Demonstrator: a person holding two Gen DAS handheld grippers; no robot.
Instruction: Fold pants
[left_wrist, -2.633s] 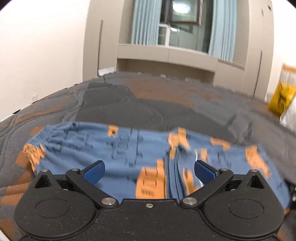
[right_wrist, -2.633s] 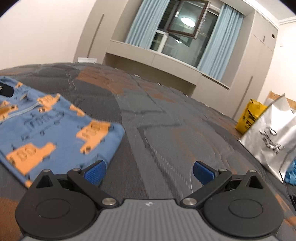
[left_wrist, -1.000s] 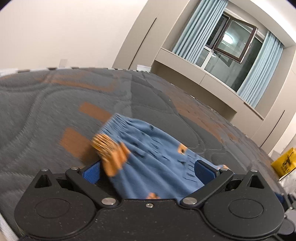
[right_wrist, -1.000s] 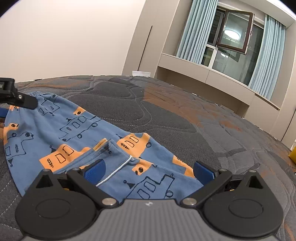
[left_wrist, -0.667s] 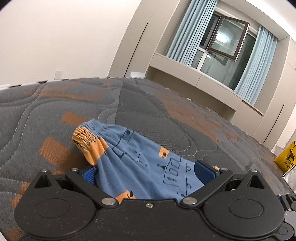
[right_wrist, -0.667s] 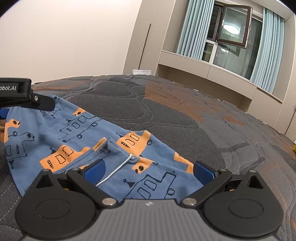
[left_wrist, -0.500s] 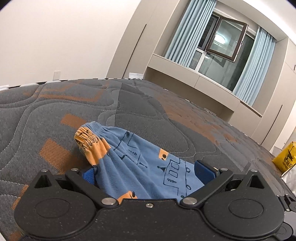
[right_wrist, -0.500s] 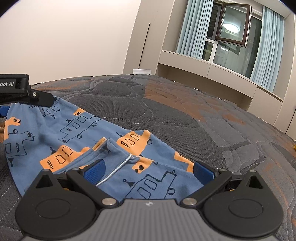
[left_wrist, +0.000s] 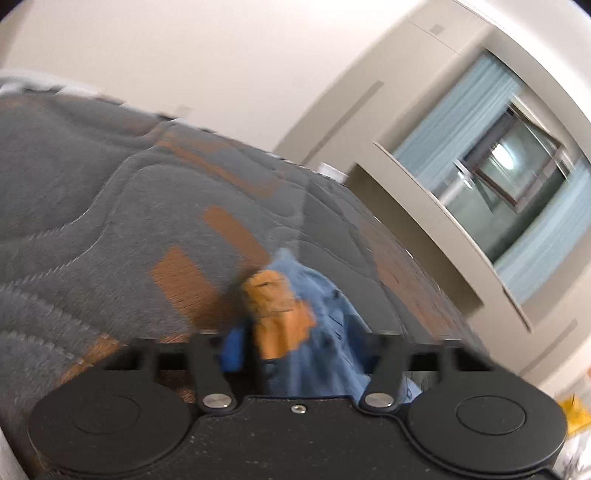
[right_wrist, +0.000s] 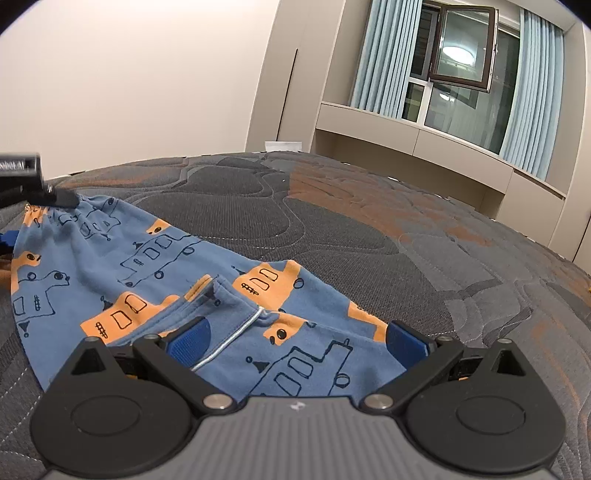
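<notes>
Blue pants (right_wrist: 159, 266) with orange vehicle prints lie on the grey and orange quilted bed (right_wrist: 424, 236). My left gripper (left_wrist: 295, 347) is shut on the bunched cuff end of the pants (left_wrist: 295, 321); the view is blurred and tilted. It also shows at the left edge of the right wrist view (right_wrist: 33, 184), at the far end of the pants. My right gripper (right_wrist: 295, 339) is open, its blue pads (right_wrist: 188, 338) on either side of the near end of the pants, where a white cord runs.
Beige cabinets and a window with blue curtains (right_wrist: 461, 74) stand beyond the bed. A yellow bag (left_wrist: 576, 410) shows at the far right of the left wrist view. Bare quilt lies to the right of the pants.
My left gripper has closed on the pants' end and tilted; its view has swung and blurred. My right gripper has stayed open over the near end.
</notes>
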